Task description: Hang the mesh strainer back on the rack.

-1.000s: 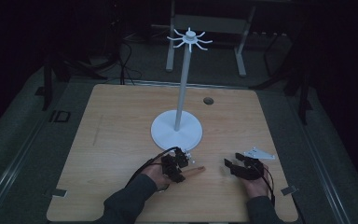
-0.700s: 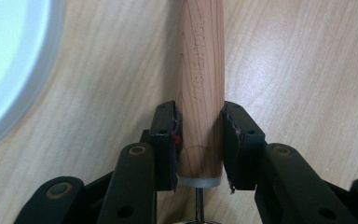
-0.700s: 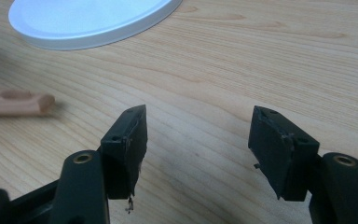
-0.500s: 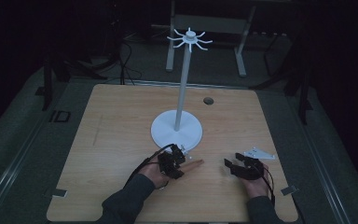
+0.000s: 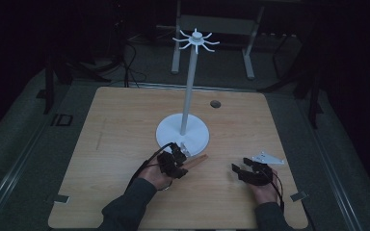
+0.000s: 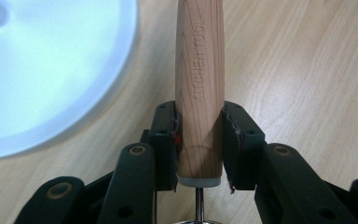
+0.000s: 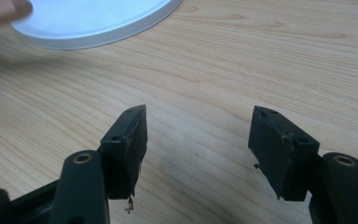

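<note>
Wooden handle [image 6: 199, 88] sits clenched between my left tool's [image 5: 175, 161] jaws, lying low over the surface [image 5: 125, 130] just beside the white stand base's [image 5: 195, 137] near rim. My right tool [image 5: 243, 171] rests released toward the near right corner, jaws wide apart, well clear of the stand. Bare wood lies open along the left and far edges; the room beyond is dark.

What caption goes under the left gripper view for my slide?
Left gripper shut on a wooden handle, beside the white base.
</note>
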The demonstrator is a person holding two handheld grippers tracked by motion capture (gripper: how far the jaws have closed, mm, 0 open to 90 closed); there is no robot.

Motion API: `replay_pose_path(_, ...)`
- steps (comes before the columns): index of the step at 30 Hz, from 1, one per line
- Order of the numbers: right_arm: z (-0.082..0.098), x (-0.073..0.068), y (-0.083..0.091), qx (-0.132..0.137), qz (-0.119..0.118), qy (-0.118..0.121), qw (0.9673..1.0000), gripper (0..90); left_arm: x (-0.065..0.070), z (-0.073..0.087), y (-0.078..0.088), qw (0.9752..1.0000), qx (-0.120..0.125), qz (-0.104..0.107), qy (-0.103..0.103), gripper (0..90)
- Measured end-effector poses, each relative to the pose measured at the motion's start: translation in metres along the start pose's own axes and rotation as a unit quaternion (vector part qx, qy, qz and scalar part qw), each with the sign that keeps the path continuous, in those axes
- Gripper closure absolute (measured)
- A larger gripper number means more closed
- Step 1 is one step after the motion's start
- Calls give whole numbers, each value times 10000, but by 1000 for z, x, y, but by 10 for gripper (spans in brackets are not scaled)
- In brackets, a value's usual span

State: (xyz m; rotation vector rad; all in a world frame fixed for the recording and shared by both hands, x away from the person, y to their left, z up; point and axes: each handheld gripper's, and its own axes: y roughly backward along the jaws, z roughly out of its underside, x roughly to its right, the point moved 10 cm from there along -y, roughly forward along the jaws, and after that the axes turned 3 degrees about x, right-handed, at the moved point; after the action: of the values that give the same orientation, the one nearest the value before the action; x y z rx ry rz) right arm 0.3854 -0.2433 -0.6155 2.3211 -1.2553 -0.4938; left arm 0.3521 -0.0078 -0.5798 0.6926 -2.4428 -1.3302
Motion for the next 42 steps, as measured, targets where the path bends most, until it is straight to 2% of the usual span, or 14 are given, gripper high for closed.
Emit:
replay_pose_path(11, 0, 0, 0, -3, 2, 6, 10000, 369, -10, -7, 13, 9984, 444, -219, 259, 684)
replay_pose_path(19, 0, 0, 0, 1, 0, -8, 10000, 369, -16, -12, 22, 9964, 692, -379, 322, 684)
replay_pose_path(28, 0, 0, 0, -2, 5, -13, 10000, 367, -22, -14, 28, 9947, 829, -460, 394, 684)
replay_pose_path(39, 0, 0, 0, -2, 7, -16, 10000, 367, -30, -19, 39, 9910, 1062, -608, 542, 684)
replay_pose_path(42, 0, 0, 0, -4, 6, -16, 10000, 367, -33, -20, 42, 9893, 1156, -656, 596, 684)
